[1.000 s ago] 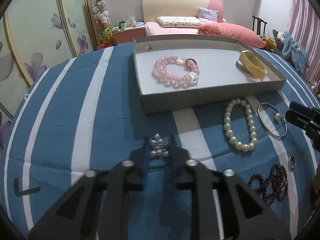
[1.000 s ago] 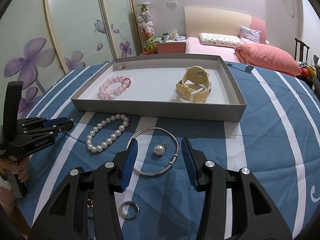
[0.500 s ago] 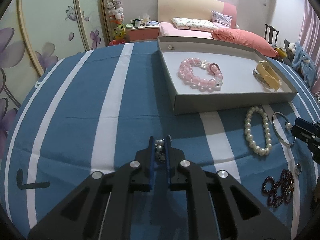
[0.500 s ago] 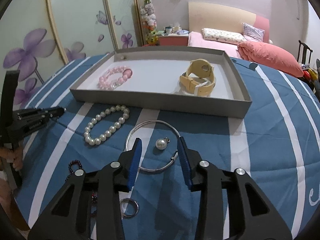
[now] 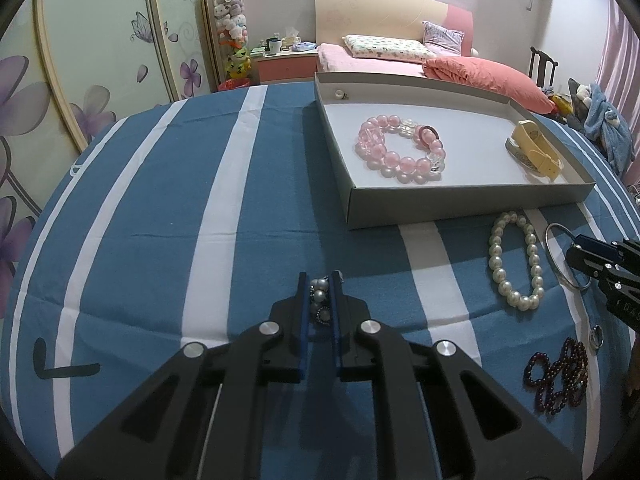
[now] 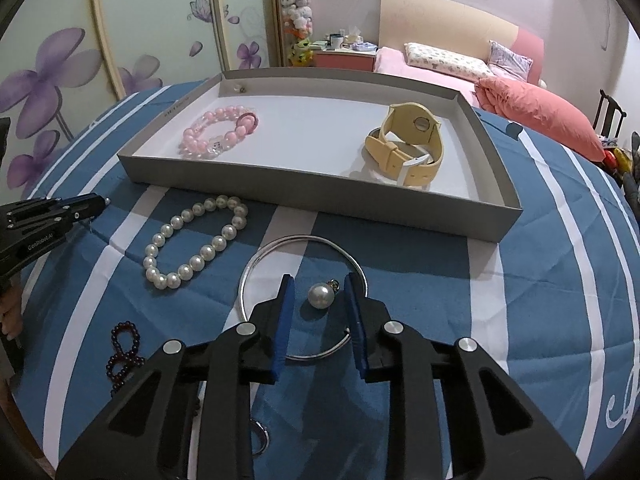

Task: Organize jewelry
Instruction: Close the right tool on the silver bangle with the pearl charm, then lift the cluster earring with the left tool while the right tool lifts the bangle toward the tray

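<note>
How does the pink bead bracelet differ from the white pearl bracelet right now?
The pink bead bracelet lies inside the grey cardboard tray; the white pearl bracelet lies outside it on the blue striped cloth. The pink one mixes in clear beads and a dark ring; the pearl one is uniform. The pink one's beads look larger. Both are closed bead loops lying flat, neither held by tongs.

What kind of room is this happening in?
Most likely a home bedroom. A bed with pillows stands at the back, beside a wardrobe with flower-painted sliding doors and a shelf of soft toys. The jewelry lies on a striped cloth.
</note>
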{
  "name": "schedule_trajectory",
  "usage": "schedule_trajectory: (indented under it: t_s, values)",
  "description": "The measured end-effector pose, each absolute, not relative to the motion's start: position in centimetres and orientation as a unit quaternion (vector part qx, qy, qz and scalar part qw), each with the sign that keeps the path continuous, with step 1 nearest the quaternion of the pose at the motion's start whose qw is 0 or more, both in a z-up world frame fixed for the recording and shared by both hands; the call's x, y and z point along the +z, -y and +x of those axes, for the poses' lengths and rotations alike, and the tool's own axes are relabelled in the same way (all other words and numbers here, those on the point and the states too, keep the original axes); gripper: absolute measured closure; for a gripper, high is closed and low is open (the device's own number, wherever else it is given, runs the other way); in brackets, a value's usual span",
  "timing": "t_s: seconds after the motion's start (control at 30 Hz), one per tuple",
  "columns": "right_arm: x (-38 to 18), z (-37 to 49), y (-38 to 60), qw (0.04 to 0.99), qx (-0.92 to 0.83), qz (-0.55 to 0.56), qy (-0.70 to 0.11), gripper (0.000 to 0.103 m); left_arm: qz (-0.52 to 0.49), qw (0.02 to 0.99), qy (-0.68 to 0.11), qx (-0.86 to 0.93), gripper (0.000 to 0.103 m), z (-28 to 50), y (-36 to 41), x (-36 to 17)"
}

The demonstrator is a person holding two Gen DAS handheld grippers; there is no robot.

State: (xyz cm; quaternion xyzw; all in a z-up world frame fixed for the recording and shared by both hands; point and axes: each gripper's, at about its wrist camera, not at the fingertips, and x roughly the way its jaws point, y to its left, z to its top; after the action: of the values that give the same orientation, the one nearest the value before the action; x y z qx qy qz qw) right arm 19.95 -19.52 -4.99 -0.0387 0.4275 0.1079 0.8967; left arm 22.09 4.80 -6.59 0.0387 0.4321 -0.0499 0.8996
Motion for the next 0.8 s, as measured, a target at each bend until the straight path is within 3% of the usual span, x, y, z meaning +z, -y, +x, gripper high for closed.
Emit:
schedule_trajectory:
  t_s: [0.1, 0.5, 0.8]
  values:
    - [-5.0, 19.8, 19.5, 0.896, 0.108, -0.039, -0.428, 0.087, 0.039, 0.9, -0.432, -0.05, 0.093, 22.1, -4.8, -6.6]
    - [-2.3, 18.4, 20.9, 0.923, 0.108, -0.007, -0.37, 0.087, 0.023, 0.904, -0.422, -0.057, 0.094, 21.2, -4.8, -6.0]
    - [0.7, 17.1, 22.4, 0.948, 0.091, 0.023, -0.304, 0.087, 0.004, 0.927, -0.366, -0.077, 0.094, 19.1, -4.3, -2.1]
